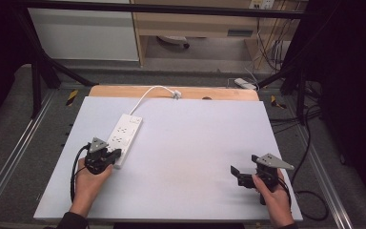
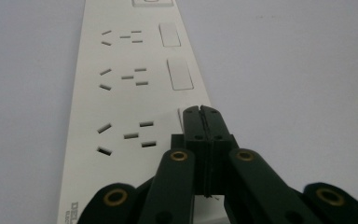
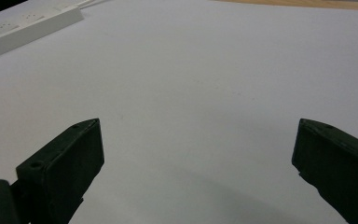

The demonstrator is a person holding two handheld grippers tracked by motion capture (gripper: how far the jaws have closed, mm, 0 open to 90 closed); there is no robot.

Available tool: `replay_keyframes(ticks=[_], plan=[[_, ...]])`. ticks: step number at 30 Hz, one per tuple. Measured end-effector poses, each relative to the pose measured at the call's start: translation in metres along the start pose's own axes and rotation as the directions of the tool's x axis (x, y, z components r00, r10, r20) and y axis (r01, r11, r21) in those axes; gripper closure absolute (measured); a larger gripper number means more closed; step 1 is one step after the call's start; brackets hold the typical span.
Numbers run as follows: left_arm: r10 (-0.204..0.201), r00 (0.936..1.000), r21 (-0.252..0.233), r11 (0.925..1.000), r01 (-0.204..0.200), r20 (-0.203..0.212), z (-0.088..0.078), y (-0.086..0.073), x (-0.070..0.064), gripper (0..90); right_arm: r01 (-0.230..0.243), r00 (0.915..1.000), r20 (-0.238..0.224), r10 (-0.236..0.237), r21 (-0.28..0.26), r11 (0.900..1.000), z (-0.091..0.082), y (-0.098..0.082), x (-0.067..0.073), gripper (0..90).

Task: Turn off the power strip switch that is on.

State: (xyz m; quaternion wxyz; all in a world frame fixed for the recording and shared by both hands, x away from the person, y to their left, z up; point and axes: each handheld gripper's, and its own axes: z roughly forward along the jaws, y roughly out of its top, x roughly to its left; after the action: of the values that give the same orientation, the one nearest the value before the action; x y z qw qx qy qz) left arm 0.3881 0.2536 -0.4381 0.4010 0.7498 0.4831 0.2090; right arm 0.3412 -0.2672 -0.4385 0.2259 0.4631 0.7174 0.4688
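**Left gripper parked on the power strip, right one hanging out over bare table**

So the white power strip point(image 1: 124, 134) lies at an angle on the left half of the white table point(image 1: 186, 157), cord point(image 1: 148, 92) running off toward the far edge. The left gripper point(image 2: 201, 112) has its jaws pressed together, tips over the strip's near end by a switch. The right gripper point(image 3: 193, 154) sits well apart on the right, jaws spread wide, nothing between them.
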Motion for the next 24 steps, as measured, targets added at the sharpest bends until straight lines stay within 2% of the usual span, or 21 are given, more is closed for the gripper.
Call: replay_keyframes(ticks=[17, 24], plan=[[0.000, 1.0000, -0.011, 0.9999, 0.000, 0.004, 0.0015, 0.0017, -0.0002, 90.0, 0.001, 1.0000, -0.003, -0.001, 0.000, 1.000, 0.0002, 0.0000, 0.0002, 2.6], [-0.006, 1.0000, -0.030, 0.9995, 0.006, 0.002, 0.0014, 0.0021, 0.0010, 90.0, 0.000, 1.0000, -0.003, 0.000, 0.000, 1.000, -0.0002, -0.0001, -0.0003, 2.6]])
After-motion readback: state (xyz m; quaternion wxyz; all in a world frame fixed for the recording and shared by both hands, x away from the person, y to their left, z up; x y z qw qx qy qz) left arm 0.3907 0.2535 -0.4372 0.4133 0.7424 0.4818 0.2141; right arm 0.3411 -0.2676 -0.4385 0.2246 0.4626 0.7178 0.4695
